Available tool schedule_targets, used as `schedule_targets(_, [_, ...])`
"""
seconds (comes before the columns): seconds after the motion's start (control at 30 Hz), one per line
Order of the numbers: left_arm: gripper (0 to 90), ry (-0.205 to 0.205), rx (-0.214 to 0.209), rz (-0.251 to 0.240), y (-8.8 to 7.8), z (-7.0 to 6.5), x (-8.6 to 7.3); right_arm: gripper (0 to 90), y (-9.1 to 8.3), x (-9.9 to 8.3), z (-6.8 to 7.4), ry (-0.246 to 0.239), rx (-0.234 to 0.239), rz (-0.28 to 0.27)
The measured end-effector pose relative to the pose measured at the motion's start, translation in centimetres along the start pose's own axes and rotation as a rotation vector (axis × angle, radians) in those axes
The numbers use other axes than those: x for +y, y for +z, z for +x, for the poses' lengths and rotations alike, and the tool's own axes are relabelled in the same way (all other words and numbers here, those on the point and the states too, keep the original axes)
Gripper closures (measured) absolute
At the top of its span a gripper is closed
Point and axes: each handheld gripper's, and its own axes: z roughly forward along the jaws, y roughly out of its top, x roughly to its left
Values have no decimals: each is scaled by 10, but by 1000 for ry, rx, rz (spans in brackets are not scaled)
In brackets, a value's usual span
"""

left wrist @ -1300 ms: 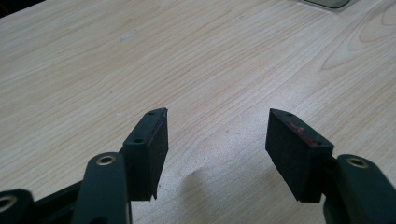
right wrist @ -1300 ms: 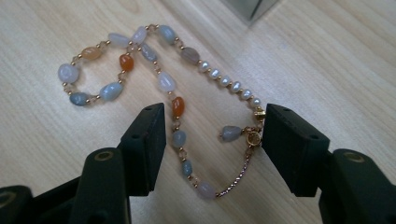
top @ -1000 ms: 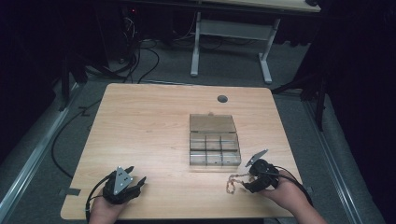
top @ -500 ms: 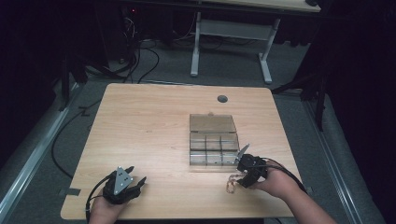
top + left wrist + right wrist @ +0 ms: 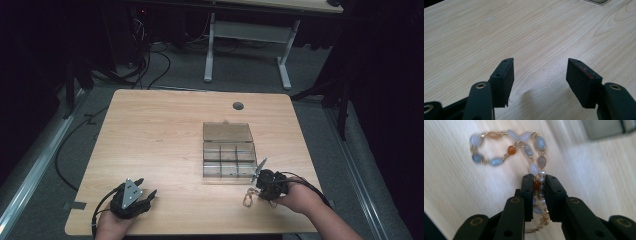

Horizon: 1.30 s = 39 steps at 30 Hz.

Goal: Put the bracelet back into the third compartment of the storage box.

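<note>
R gripper jaws have just been closing and now pinch the bracelet, beads caught btwn the pads; rest of the strand lies looped on the table just ahead. In high view it sits near the front edge, just R of the box, whose lid is open. L gripper jaws wide apart over bare wood, nothing btwn them, well apart from the box.

Lab or office, wooden desk, floor cables, grey carpet
</note>
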Motion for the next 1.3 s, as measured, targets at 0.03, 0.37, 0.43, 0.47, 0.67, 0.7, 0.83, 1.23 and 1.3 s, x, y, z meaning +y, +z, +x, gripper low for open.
schedule_targets(0.03, [400, 0, 0, 0, 0, 0, 0, 783, 0, 0, 0, 0, 0, 0])
schedule_targets(0.37, [401, 3, 2, 6, 1, 0, 0, 691, -2, -16, 0, 51, 14, 68])
schedule_targets(0.43, [401, 2, 2, 5, 1, 0, 0, 659, -1, -12, 0, 39, 17, 60])
schedule_targets(0.47, [400, 2, 2, 5, 0, 0, 0, 644, -1, -10, -1, 45, 16, 59])
schedule_targets(0.67, [400, -1, 0, 1, 0, 0, 0, 686, 0, -4, -5, 60, 42, 57])
schedule_targets(0.7, [400, -1, 0, 2, 0, 0, 0, 727, 0, -4, -4, 59, 43, 56])
schedule_targets(0.83, [401, 1, 2, 0, 0, 0, 0, 770, 0, -4, -3, 57, 38, 46])
schedule_targets(1.23, [400, -1, 2, 1, 0, 0, 0, 851, -5, -7, -10, 101, 33, 56])
schedule_targets(1.3, [400, -1, 1, 0, 0, 0, 0, 851, -7, -7, -11, 101, 38, 47])
